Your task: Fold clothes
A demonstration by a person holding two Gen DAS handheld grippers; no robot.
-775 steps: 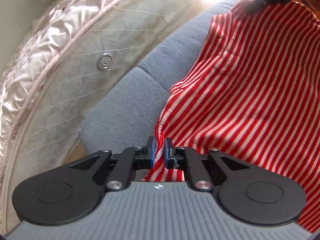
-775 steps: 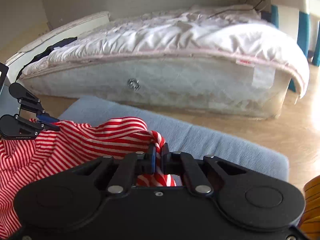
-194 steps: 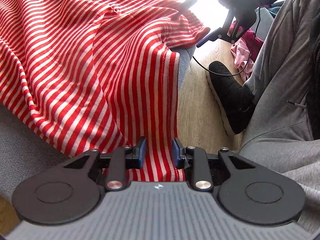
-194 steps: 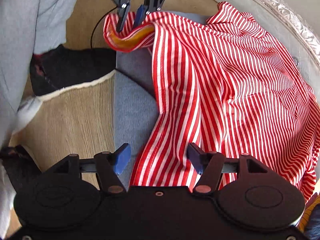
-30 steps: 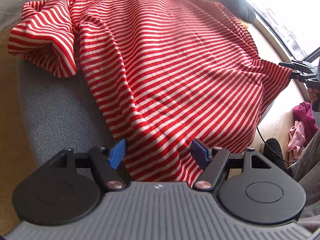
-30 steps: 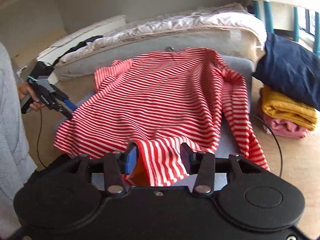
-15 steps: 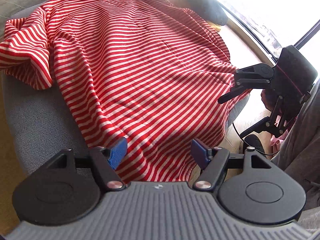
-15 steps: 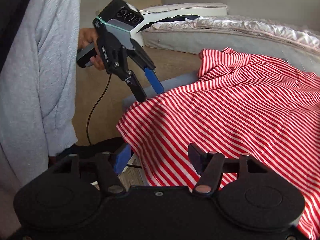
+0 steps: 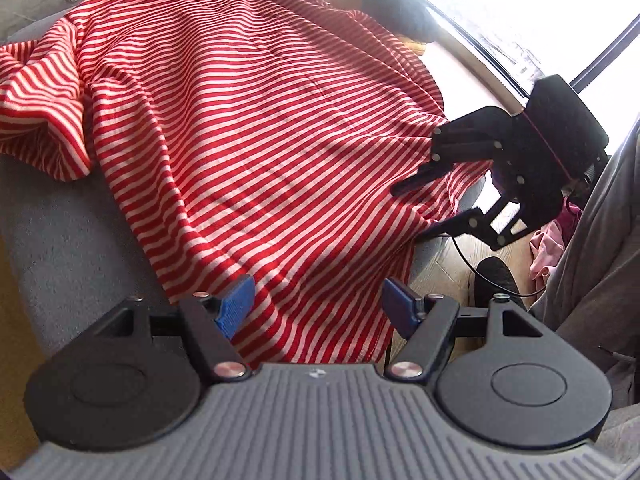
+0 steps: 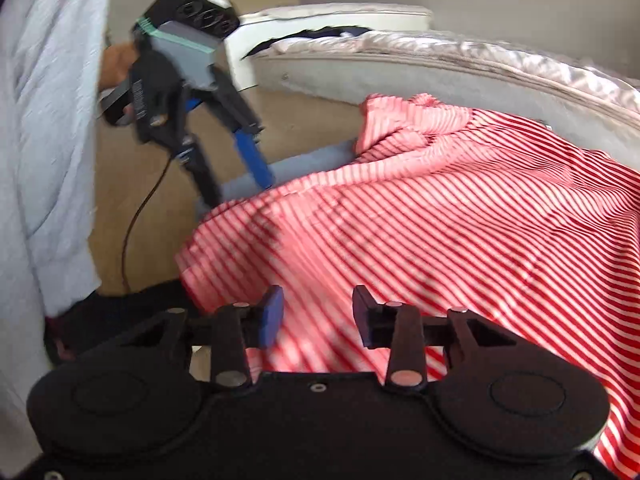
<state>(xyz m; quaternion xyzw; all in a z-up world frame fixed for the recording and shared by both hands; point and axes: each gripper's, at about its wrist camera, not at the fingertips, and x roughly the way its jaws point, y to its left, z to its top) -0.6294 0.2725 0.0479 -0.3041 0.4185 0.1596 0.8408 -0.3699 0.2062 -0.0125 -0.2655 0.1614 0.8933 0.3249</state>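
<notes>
Both grippers gape empty over the red-and-white striped shirt (image 9: 256,152) spread on the grey cushion (image 9: 60,224): left gripper (image 9: 316,308) wide at its hem corner, right gripper (image 10: 316,316) narrower, at the opposite corner overhanging wooden floor (image 10: 152,184).

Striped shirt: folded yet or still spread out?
Spread. The striped shirt lies open across the grey cushion, one sleeve bunched; no fold made.

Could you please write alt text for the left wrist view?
A red-striped shirt lies spread over a grey cushion, its hem between the open left gripper. The right gripper, also open, reaches its other corner.
</notes>
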